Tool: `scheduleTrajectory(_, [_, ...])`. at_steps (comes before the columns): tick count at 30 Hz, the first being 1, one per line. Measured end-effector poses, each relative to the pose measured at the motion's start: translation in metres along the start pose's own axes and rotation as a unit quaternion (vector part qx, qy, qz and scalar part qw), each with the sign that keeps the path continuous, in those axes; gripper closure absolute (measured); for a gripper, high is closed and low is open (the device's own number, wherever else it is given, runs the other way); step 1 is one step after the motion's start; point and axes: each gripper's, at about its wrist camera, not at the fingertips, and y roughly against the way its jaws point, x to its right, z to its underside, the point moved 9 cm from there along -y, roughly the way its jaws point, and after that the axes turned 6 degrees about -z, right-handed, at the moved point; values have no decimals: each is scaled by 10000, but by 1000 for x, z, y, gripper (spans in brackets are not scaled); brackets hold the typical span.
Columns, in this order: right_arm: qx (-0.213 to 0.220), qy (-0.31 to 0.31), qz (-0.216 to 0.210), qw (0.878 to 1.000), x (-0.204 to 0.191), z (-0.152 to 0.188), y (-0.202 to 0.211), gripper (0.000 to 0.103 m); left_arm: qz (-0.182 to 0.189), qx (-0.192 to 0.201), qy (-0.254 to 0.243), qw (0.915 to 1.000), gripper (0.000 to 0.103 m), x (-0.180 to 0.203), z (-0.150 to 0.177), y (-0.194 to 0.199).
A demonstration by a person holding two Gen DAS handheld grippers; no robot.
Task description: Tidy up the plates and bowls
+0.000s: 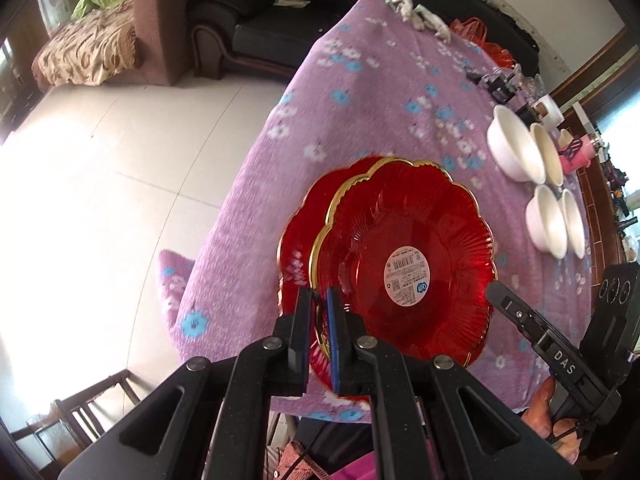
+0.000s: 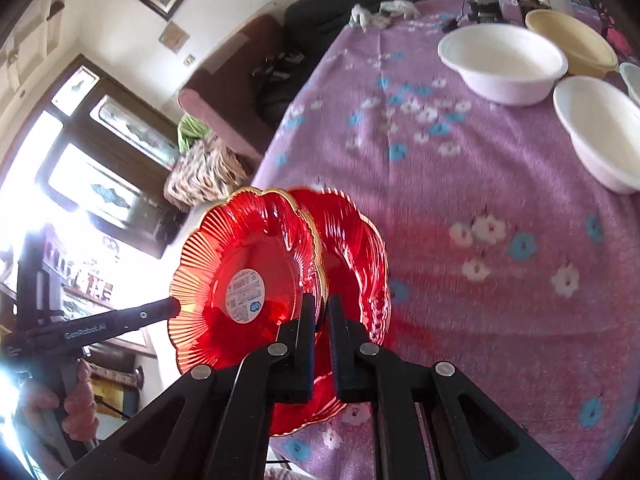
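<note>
Purple flowered cloth covers the worktop (image 1: pixel 360 92), with white bowls (image 1: pixel 516 152) grouped at its far side. I have my left gripper (image 1: pixel 320 320) clamped on the near rim of one red plate (image 1: pixel 404 272), and my right gripper (image 2: pixel 322 320) clamped on a second red plate (image 2: pixel 360 256), both held tilted above the cloth. I judge I'm mid-carry; next I need to lay one plate on the other, rims aligned.

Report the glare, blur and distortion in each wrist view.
Left wrist view: the floor blows out white, the tablecloth print is motion-smeared, and fisheye bends the table edges. Right wrist view: the window glares, washing out the left gripper; the red plate stays fairly sharp.
</note>
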Motion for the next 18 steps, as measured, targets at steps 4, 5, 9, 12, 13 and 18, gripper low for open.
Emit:
scheduleTrajectory(4, [-174, -47, 84, 9998, 7, 8, -15, 95, -22, -131, 27, 9999, 96, -5, 8, -13])
scheduleTrajectory(5, [-177, -42, 112, 9998, 9, 8, -17, 95, -7, -154, 23, 9999, 96, -5, 8, -16])
scheduleTrajectory(9, [-194, -20, 192, 9996, 12, 7, -21, 95, -2, -166, -49, 9998, 96, -4, 8, -19])
scheduleTrajectory(12, [-173, 33, 270, 9995, 13, 4, -23, 95, -63, -183, -102, 9998, 95, -4, 7, -22])
scheduleTrajectory(13, [-177, 43, 287, 9994, 13, 3, -25, 95, -91, -181, -114, 9997, 95, -4, 7, -23])
scheduleTrajectory(18, [-142, 125, 405, 9990, 13, 0, -29, 95, -156, -228, -208, 9994, 95, -2, 3, -30])
